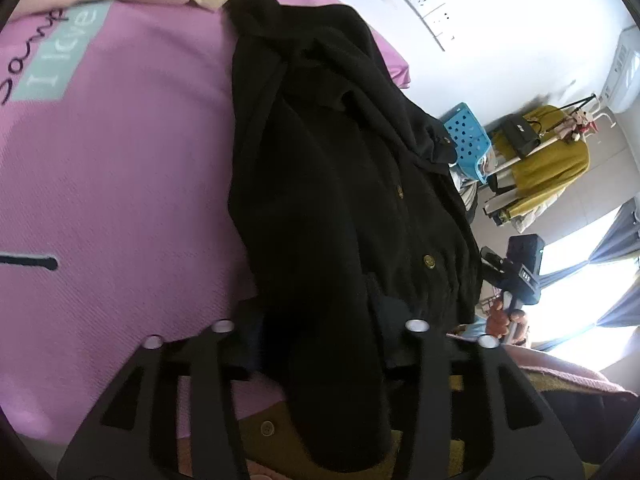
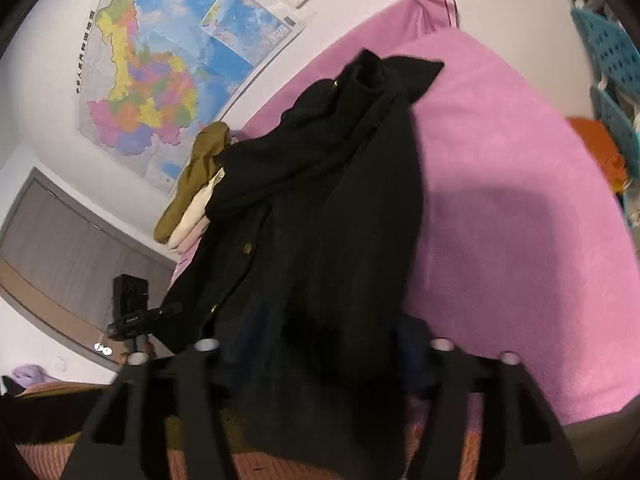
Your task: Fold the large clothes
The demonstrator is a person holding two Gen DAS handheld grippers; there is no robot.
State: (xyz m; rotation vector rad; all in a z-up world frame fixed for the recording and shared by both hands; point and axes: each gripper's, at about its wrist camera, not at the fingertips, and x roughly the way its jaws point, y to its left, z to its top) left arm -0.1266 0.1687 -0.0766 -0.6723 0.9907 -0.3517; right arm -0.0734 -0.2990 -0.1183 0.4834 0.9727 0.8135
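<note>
On the far left, a pile of folded clothes sits at the edge of the bed, under a big map on the wall. The pile is olive, cream and pink. Next comes the pink blanket that covers the bed. It has a pale patch with letters on it.

A black coat with gold buttons lies long across the blanket. Its bottom end hangs over the near edge of the bed.

The left gripper has its fingers spread wide, one on each side of the coat's bottom end. The right gripper is spread wide too, with the coat hanging between its fingers. Neither one is squeezing the cloth.

On the right, past the bed, stand a blue basket and a yellow top on a rack.
</note>
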